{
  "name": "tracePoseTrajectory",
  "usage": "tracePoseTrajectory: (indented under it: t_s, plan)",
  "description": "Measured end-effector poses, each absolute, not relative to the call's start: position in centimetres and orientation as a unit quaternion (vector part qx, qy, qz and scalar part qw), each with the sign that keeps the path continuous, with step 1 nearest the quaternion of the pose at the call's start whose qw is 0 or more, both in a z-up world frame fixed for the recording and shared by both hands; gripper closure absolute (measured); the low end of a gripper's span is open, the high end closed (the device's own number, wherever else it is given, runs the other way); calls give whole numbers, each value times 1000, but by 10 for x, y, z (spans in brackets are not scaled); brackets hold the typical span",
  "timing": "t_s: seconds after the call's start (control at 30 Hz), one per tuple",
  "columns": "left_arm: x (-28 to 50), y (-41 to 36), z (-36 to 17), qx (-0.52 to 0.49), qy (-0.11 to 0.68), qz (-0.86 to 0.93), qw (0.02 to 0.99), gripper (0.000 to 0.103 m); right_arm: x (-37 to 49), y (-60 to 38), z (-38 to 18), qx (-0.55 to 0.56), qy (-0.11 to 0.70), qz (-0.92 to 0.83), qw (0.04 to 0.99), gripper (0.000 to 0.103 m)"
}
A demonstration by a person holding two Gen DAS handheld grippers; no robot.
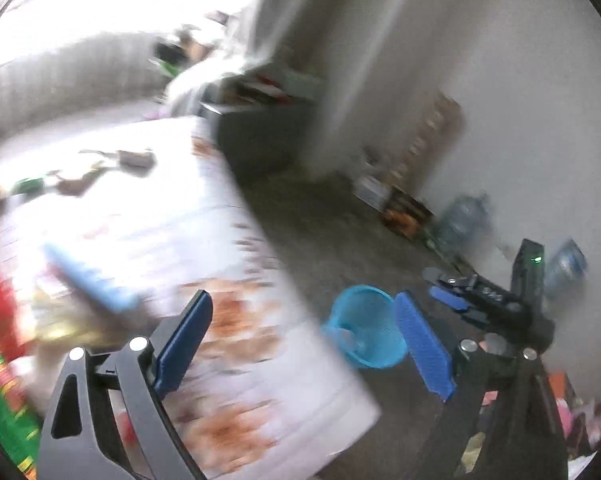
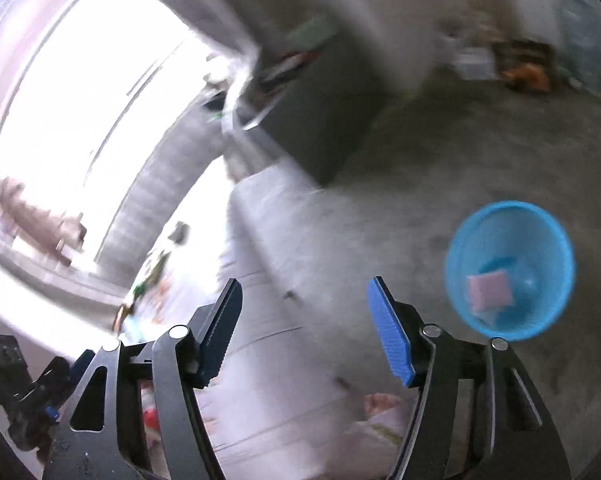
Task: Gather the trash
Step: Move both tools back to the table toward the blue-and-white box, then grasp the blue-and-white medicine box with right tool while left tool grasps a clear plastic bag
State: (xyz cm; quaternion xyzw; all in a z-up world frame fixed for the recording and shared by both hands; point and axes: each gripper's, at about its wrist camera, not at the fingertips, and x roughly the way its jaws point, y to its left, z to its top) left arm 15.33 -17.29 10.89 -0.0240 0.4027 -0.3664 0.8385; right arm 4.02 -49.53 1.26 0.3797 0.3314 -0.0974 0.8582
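Observation:
Both views are blurred. A light blue trash bin (image 2: pixel 540 224) stands on the grey floor right of the table, with a pink piece (image 2: pixel 490 290) lying inside it. My right gripper (image 2: pixel 304 332) hangs open above the table's edge, left of the bin, nothing between its fingers. My left gripper (image 1: pixel 304 332) is open over the corner of the white patterned tablecloth (image 1: pixel 260 380), also with nothing in it. The bin (image 1: pixel 364 326) shows just beyond its right finger. On the cloth lie a pale blue bar (image 1: pixel 92 280), a yellowish wrapper (image 1: pixel 60 324) and a green packet (image 1: pixel 4 392).
A dark grey cabinet (image 1: pixel 260 132) stands past the table by the white wall. Boxes (image 1: pixel 404 208) and large water bottles (image 1: pixel 464 216) line the wall's foot. Small brown and green items (image 1: pixel 80 180) lie far out on the cloth. My right gripper (image 1: pixel 480 300) shows beside the bin.

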Motion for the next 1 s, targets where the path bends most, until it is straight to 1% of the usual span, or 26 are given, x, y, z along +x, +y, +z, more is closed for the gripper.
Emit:
tracePoseTrajectory:
  t_s: [0.1,0.17,0.23,0.3,0.33,0.4,0.47,0.5,0.53,0.63,0.73,0.8,0.97,1.0]
  plan:
    - [149,-121,109,-50,388,-339,856,13,77,-457,9,385,354,-5,852,43]
    - [153,-95,104,-82,401,-330,851,13,102,-433,5,397,374,54,836,43]
    - [160,-74,97,-122,415,-333,838,13,130,-401,5,381,387,99,833,44]
    - [166,-64,94,-147,420,-331,832,14,151,-372,10,354,399,120,837,46]
    - [170,-60,93,-161,414,-333,832,16,161,-359,11,343,403,133,838,47]
    - [178,-52,91,-190,411,-329,829,18,179,-336,12,334,407,167,834,48]
    - [186,-43,86,-218,417,-324,820,25,187,-322,12,333,409,182,830,49]
    - [192,-39,84,-230,421,-322,816,27,194,-316,11,326,412,187,830,50]
    - [197,-37,82,-241,424,-323,811,31,197,-312,10,319,416,188,831,52]
    - [207,-34,81,-264,419,-333,803,35,207,-297,9,296,430,191,831,57]
    - [215,-34,82,-258,408,-322,814,37,211,-286,7,268,440,196,835,61]
    - [221,-33,78,-250,408,-311,821,40,218,-280,2,268,445,202,830,63]
    - [240,-34,54,-251,451,-272,812,56,221,-274,-5,255,457,196,829,70]
    - [243,-33,50,-255,457,-268,809,57,221,-272,-6,250,458,193,831,72]
